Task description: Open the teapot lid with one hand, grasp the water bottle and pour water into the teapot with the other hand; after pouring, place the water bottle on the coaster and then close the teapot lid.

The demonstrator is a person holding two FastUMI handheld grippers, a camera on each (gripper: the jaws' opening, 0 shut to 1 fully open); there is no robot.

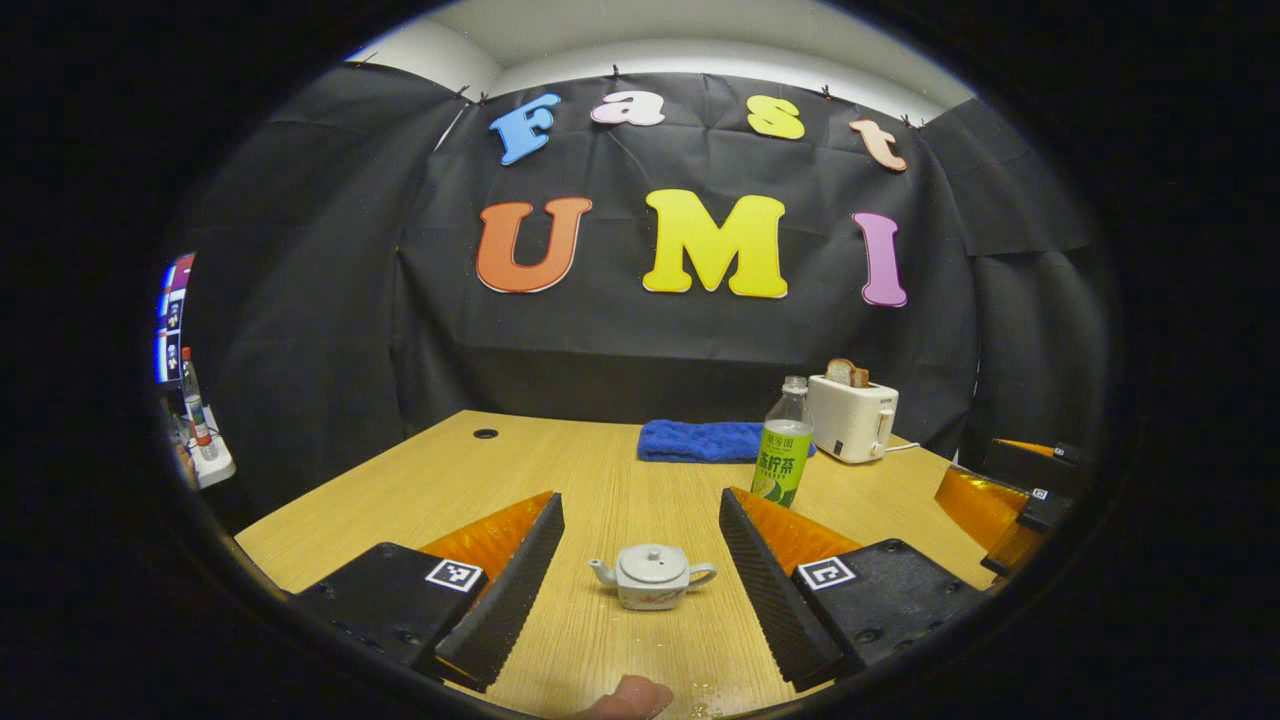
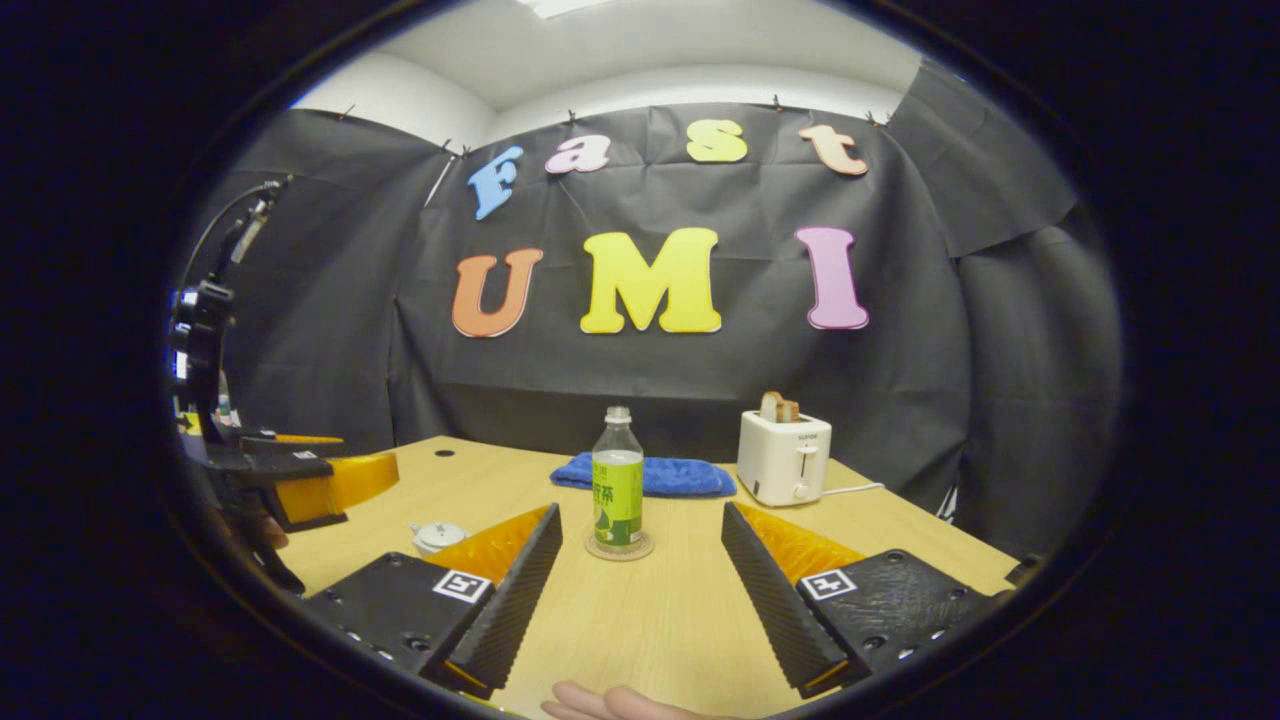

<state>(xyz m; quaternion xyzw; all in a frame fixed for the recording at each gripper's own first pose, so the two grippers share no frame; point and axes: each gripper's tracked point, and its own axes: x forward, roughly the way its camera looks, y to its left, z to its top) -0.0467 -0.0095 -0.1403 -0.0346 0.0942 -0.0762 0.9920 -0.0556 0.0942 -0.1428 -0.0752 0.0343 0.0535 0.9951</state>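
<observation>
The lidded white ceramic teapot (image 1: 651, 575) is framed between spread left gripper (image 1: 640, 560) fingers; the green-labelled plastic bottle (image 2: 618, 482) is seated on the round coaster (image 2: 619, 547), ahead of the released right gripper (image 2: 640, 560).

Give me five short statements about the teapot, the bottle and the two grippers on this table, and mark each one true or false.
1. The teapot has its lid on. True.
2. The water bottle lies on its side. False: it stands upright on the coaster.
3. The left gripper is shut on the teapot. False: its fingers are spread wide, with the teapot on the table ahead between them, untouched.
4. The right gripper is open and holds nothing. True.
5. The toaster is empty. False: bread sticks out of its top.
</observation>
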